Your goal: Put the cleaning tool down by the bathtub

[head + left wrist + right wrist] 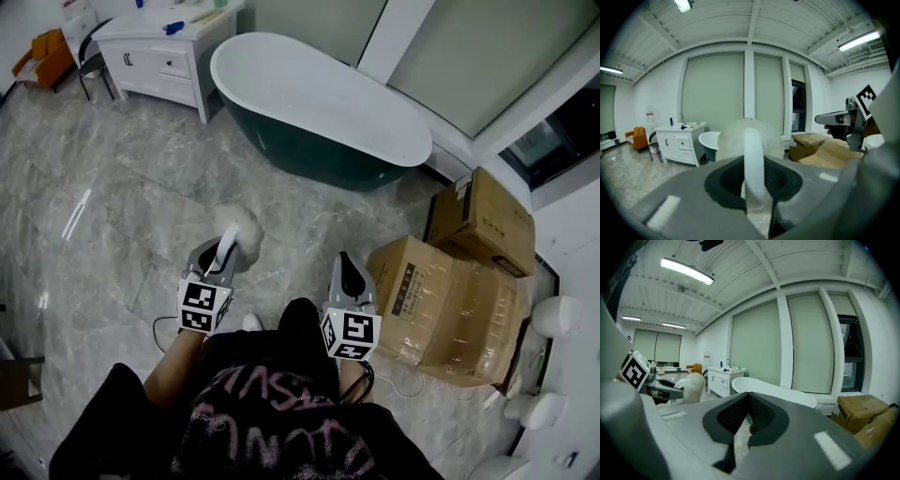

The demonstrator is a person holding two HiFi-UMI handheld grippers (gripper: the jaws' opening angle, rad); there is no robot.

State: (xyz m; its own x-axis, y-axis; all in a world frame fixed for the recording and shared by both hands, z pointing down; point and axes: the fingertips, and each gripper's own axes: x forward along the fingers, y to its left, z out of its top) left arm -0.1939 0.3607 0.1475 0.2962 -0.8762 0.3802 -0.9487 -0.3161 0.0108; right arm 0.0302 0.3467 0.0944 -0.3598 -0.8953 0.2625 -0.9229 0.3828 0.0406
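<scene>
The cleaning tool is a fluffy white brush head (238,225) on a white handle (228,251). My left gripper (223,255) is shut on that handle, and the handle (753,161) runs straight out between its jaws to the fuzzy head (750,133). The tool is held above the marble floor, a short way in front of the bathtub (319,103), which is dark green outside and white inside. My right gripper (349,272) is shut with nothing in it. From the right gripper view the brush head (693,386) shows at the left and the bathtub (771,392) straight ahead.
A white vanity cabinet (164,52) stands left of the tub. Cardboard boxes (450,300) are stacked on the floor at the right. An orange chair (42,56) sits at the far left. Grey marble floor (112,216) lies between me and the tub.
</scene>
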